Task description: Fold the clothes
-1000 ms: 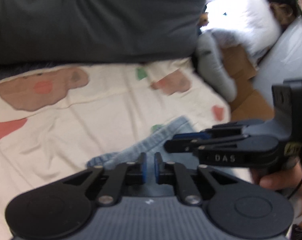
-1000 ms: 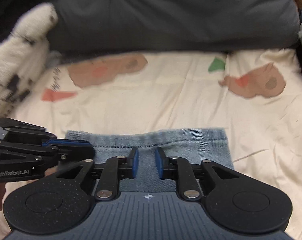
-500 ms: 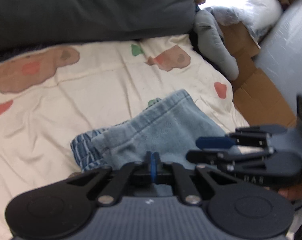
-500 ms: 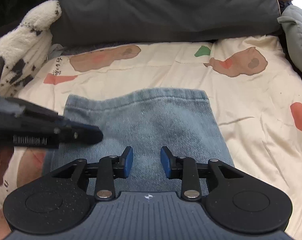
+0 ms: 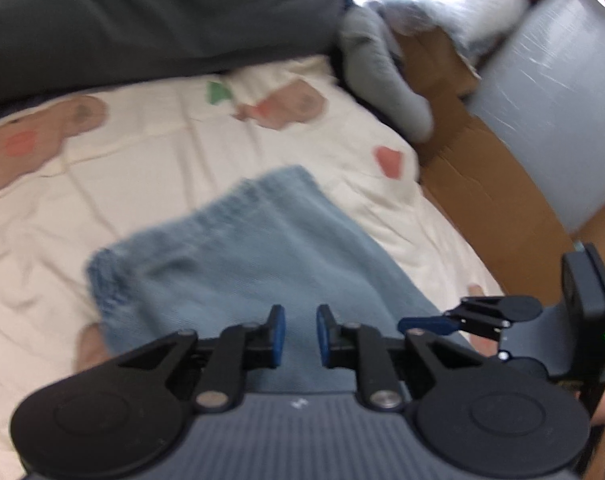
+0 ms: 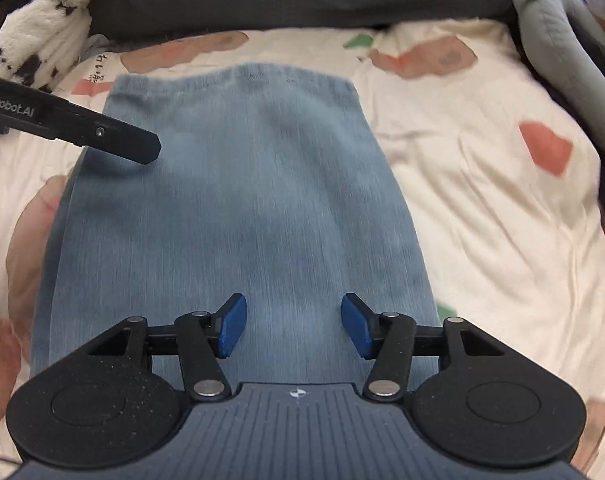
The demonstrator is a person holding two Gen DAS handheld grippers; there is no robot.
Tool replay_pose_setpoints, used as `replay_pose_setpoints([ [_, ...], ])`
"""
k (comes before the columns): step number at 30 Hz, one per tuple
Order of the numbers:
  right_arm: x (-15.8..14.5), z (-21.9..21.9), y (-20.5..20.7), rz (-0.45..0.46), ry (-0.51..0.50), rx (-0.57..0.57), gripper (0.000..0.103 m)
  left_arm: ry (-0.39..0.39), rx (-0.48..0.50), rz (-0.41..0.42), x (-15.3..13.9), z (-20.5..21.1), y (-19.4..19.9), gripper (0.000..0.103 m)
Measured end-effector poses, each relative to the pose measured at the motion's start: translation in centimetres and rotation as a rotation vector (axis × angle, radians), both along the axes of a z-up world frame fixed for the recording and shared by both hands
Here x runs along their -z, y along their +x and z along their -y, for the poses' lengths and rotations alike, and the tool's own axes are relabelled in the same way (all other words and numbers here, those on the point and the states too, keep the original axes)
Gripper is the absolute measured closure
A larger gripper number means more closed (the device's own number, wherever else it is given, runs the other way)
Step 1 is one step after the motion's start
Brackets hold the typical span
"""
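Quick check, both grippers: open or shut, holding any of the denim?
Left gripper: jaws open, holding nothing, above the folded denim.
Right gripper: jaws wide open, holding nothing, above the same denim.

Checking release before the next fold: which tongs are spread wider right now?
The right tongs: their blue pads stand far apart above the denim garment. The left tongs are open too, but with a narrower gap.

Left hand-held gripper (image 5: 299,336) slightly parted, right hand-held gripper (image 6: 293,330) spread wide
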State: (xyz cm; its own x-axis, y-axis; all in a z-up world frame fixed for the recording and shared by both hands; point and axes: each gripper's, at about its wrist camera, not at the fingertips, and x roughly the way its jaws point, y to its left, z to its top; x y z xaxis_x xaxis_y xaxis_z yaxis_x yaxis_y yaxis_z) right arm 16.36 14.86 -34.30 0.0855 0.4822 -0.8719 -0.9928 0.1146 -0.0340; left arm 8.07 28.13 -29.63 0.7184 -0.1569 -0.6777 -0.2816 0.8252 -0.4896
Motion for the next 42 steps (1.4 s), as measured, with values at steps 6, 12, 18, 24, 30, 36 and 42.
replay_pose_setpoints([
  [6, -0.2, 3.5, 0.6, 0.004, -0.033, 0.076, 0.044, -0.005, 0.078, 0.01, 1.1, 2.5, 1.2, 0.082],
  [12, -0.2, 7.5, 1.7, 0.021, -0.084, 0.151, 0.044, 0.006, 0.096, -0.001, 2.0, 3.4, 2.3, 0.08],
  [18, -0.3, 11.5, 1.8, 0.05, -0.151, 0.16, 0.045, 0.008, 0.165, -0.004, 1.7, 4.5, 2.0, 0.08],
  [24, -0.4, 14.9, 1.9, 0.049, -0.201, 0.206, 0.045, -0.003, 0.257, -0.005, 1.6, 6.5, 1.6, 0.079],
  [30, -0.1, 18.4, 1.9, 0.047, -0.224, 0.239, 0.045, 0.0, 0.337, -0.021, 2.3, 8.7, 1.5, 0.079],
  [36, -0.1, 21.1, 1.6, 0.059, -0.244, 0.248, 0.045, 0.002, 0.439, -0.047, 2.1, 11.3, 1.4, 0.079],
  [42, -0.2, 23.6, 1.1, 0.036, -0.219, 0.368, 0.045, 0.012, 0.589, -0.084, 2.0, 14.5, 0.3, 0.079],
])
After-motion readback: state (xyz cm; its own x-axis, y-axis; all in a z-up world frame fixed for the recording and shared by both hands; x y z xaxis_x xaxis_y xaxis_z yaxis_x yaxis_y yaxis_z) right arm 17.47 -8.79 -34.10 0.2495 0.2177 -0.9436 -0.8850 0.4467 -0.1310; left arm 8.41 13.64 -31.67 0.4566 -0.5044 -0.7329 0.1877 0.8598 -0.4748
